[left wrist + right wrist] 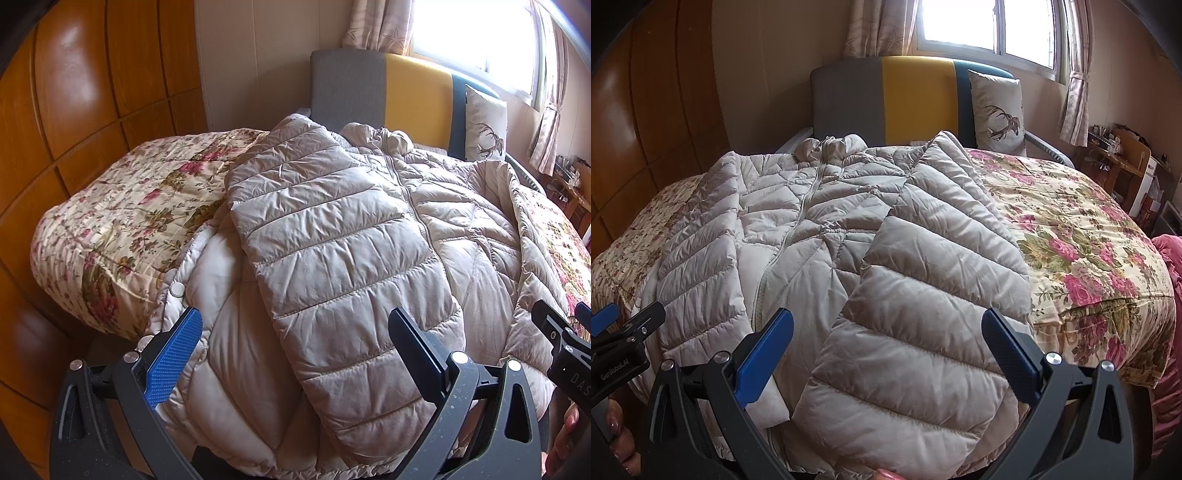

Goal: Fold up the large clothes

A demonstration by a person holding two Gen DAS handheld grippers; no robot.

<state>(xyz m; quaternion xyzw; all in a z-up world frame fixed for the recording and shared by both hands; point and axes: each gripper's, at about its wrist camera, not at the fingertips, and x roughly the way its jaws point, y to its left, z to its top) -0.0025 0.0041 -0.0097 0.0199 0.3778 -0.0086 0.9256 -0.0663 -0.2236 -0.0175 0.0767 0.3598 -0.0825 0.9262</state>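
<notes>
A beige quilted down jacket (332,229) is lying zipped, front up, on the floral bedspread (122,221), both sleeves folded in over its body. The left tongs (295,350) and right tongs (886,350) are hovering released above the sleeves, grasping nothing.

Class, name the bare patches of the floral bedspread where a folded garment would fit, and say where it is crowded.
Free: the floral quilted bedspread right of the beige quilted puffer jacket, below the deer-print cushion; a smaller strip between jacket and wooden wardrobe. Crowded: the bed's middle, under the jacket.
</notes>
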